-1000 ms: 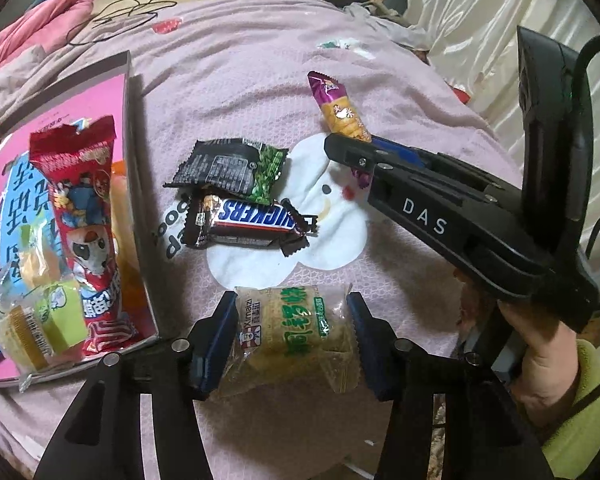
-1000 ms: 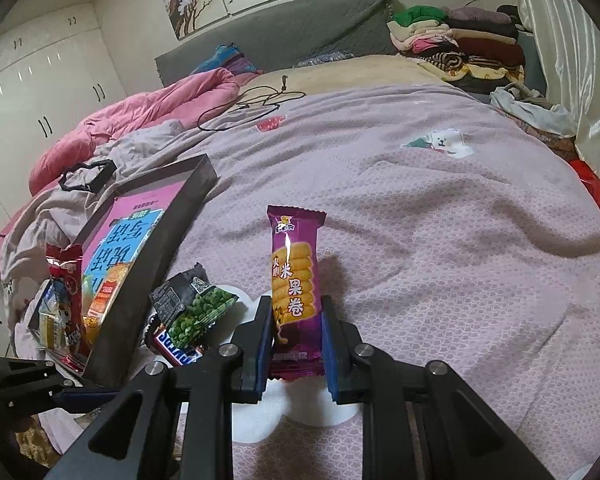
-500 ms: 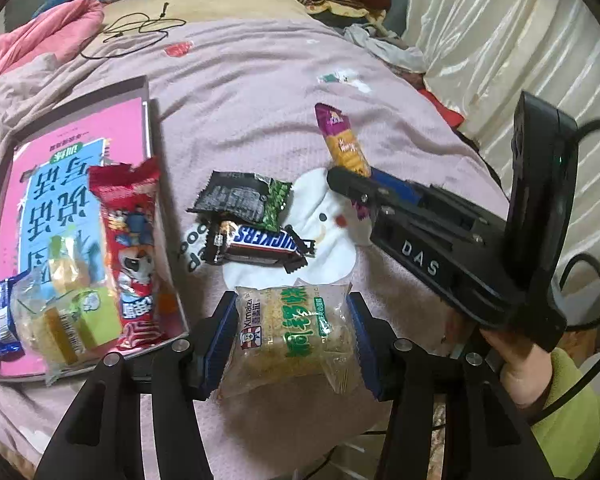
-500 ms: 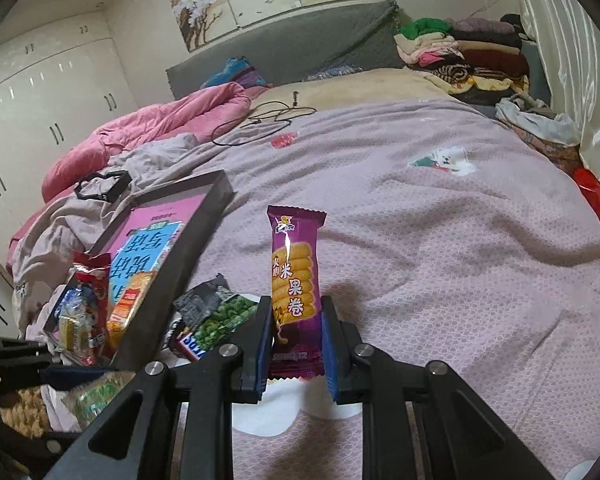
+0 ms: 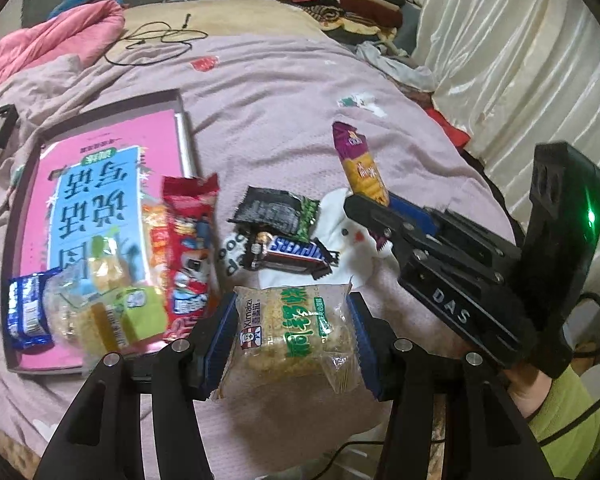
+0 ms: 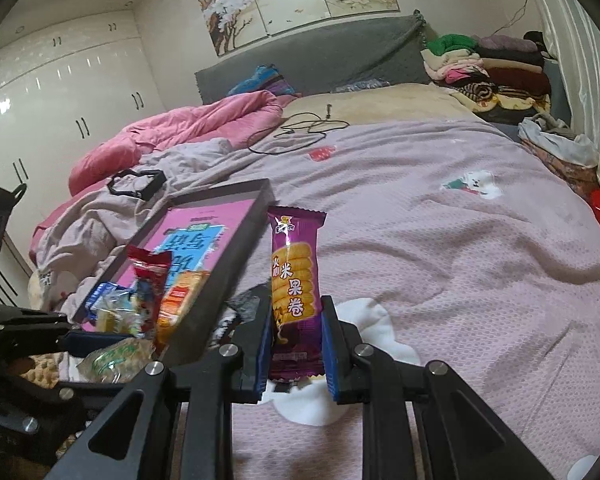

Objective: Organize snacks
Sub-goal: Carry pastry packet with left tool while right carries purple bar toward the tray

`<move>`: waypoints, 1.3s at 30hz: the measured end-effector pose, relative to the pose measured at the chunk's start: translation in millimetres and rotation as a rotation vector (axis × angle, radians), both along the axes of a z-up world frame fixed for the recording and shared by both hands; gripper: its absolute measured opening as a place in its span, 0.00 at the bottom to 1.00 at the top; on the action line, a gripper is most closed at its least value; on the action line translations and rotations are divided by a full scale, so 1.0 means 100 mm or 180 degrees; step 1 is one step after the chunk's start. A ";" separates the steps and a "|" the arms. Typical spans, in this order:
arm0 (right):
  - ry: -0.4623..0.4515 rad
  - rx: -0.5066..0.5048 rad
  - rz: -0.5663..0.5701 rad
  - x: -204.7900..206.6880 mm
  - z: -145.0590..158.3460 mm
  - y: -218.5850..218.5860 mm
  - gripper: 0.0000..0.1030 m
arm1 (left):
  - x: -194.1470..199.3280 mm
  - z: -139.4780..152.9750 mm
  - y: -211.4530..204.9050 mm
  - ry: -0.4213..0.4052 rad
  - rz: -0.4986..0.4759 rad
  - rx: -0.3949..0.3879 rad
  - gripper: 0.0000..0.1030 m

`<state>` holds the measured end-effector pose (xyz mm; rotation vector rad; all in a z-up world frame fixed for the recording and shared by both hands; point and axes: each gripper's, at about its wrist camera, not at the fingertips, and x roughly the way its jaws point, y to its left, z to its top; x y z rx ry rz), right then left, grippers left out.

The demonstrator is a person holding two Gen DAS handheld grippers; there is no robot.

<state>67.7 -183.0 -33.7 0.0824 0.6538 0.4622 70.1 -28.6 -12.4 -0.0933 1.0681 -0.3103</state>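
Observation:
My left gripper (image 5: 290, 340) is shut on a clear green-lettered rice cake pack (image 5: 292, 332), held above the bed's near edge. My right gripper (image 6: 294, 344) is shut on a purple rice roll bar (image 6: 294, 280), held upright above the bedspread; the bar also shows in the left wrist view (image 5: 360, 164). A shallow box (image 5: 186, 136) with a pink and blue bottom lies to the left and holds a red pack (image 5: 190, 248), a blue pack (image 5: 26, 314) and yellow-green cakes (image 5: 112, 312). A Snickers bar (image 5: 290, 254) and a black-green pea bag (image 5: 276, 214) lie on the bedspread.
The lilac bedspread (image 6: 440, 260) stretches ahead. A pink quilt (image 6: 188, 132) and a black cable (image 6: 300, 130) lie at the far end. Folded clothes (image 6: 488, 68) are stacked at the far right by a white curtain (image 5: 520, 60).
Both grippers have risen with their snacks, so more of the bed and box shows. The left one has shifted right of the box. Both stay shut.

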 end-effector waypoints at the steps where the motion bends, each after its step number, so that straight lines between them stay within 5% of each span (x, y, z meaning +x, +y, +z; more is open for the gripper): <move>1: -0.0012 0.0005 0.0020 -0.02 0.01 0.02 0.22 | 0.00 0.02 0.03 -0.0011 0.0020 -0.0010 0.54; 24: -0.0105 0.0118 0.0391 -0.30 0.22 0.47 0.22 | -0.10 0.39 0.58 -0.0328 0.0367 -0.0144 0.54; 39: -0.0113 0.0061 0.0644 -0.47 0.23 0.81 0.22 | -0.08 0.42 1.30 -0.0438 0.0912 -0.0143 0.54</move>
